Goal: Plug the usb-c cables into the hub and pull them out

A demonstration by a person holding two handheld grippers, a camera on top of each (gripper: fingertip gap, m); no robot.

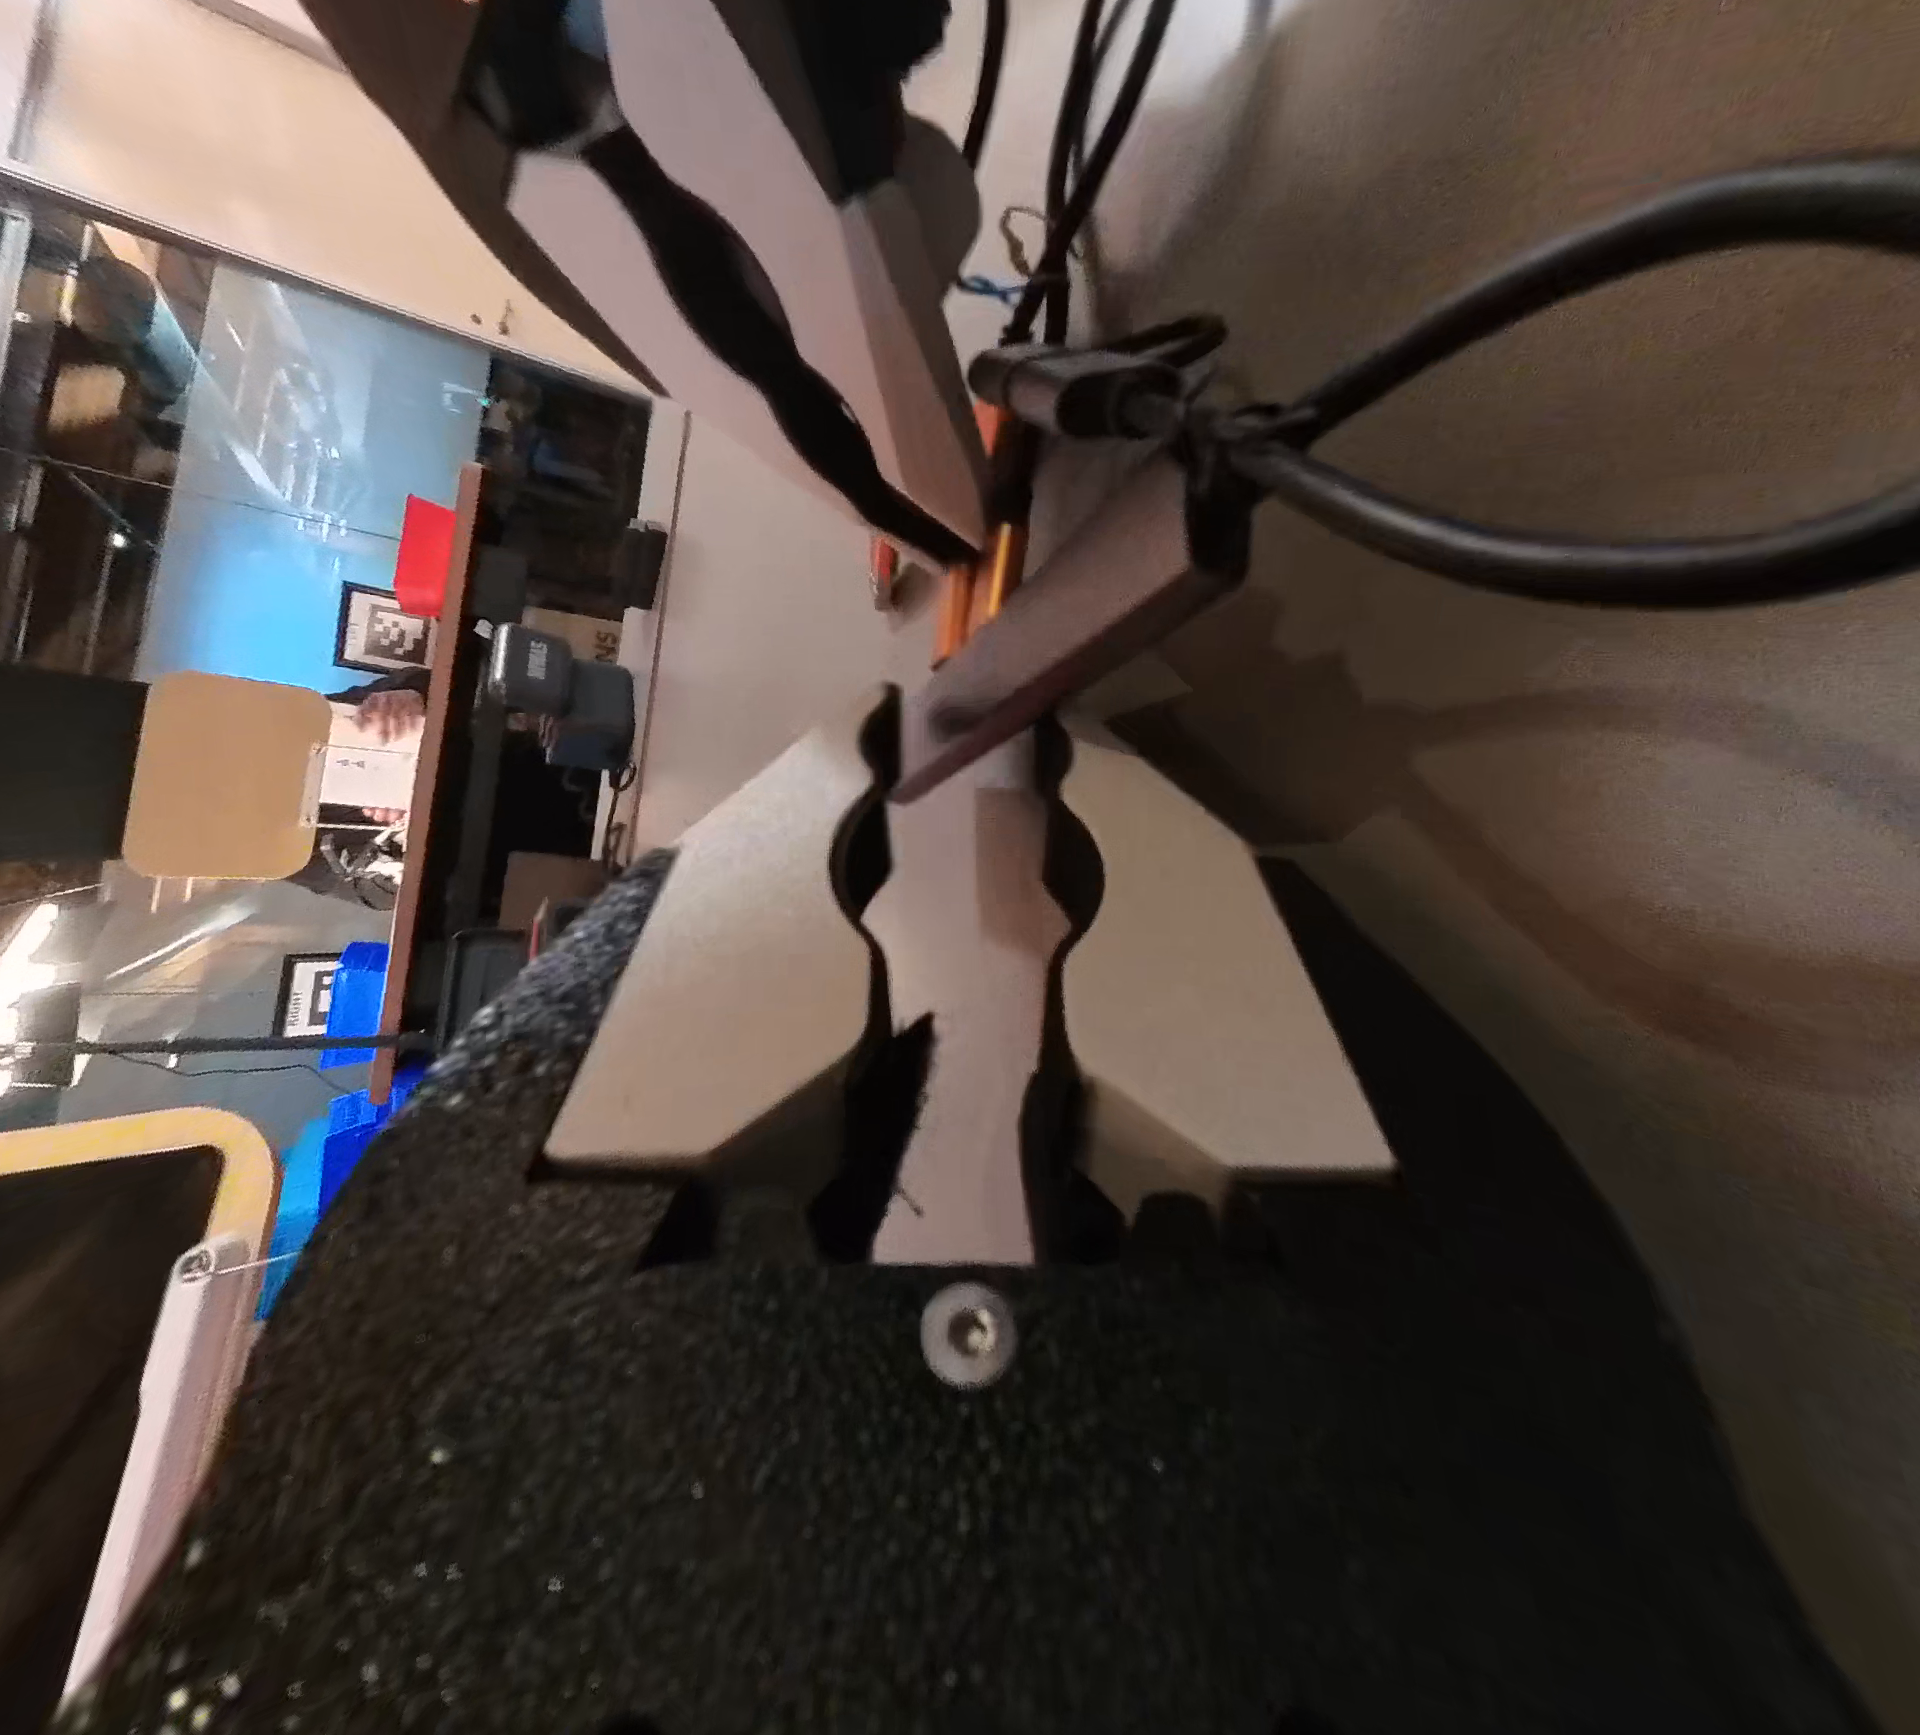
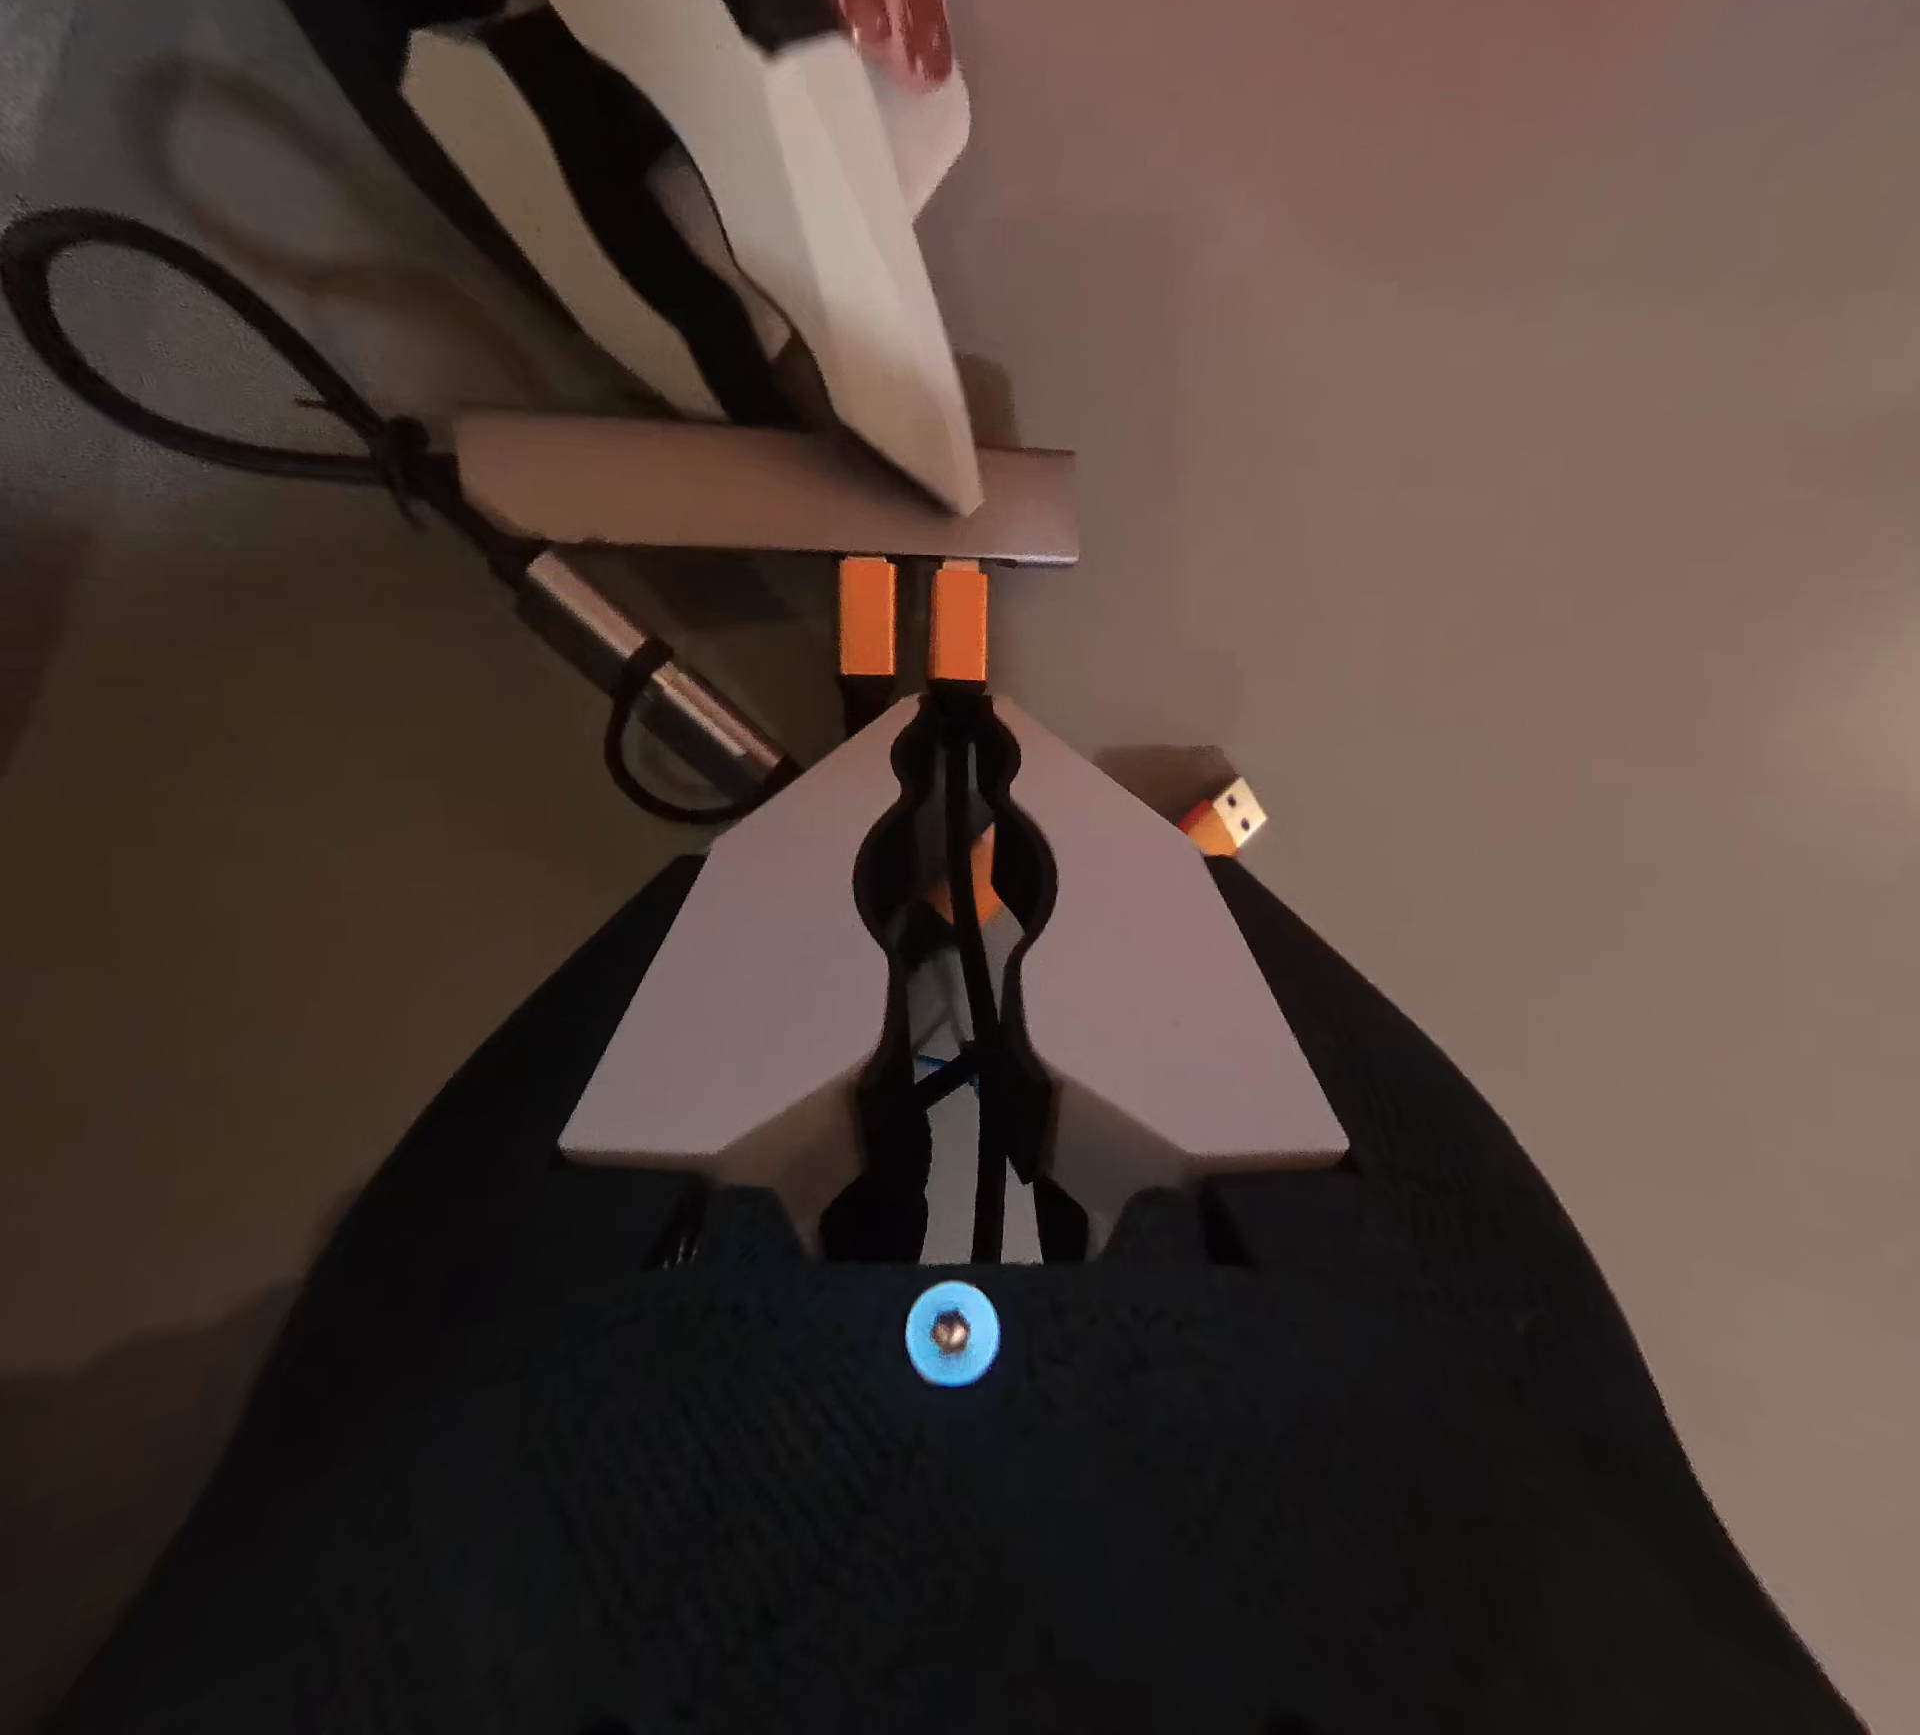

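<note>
The right wrist view is dim, with a reddish cast over the table point(image 2: 1455, 335) (strongest near the top). The left wrist view is brighter, its hard shadows falling across the tabletop. Both show motion blur, soft foregrounds and wide-angle bending at the edges

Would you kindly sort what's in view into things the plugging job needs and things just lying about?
Part of the job:
- grey hub, held by the left gripper
- two orange plugs seated in the hub
- right gripper, shut on a plug's black cable

Just lying about:
- loose orange plug on the table
- red bin and blue bin in the background
</note>
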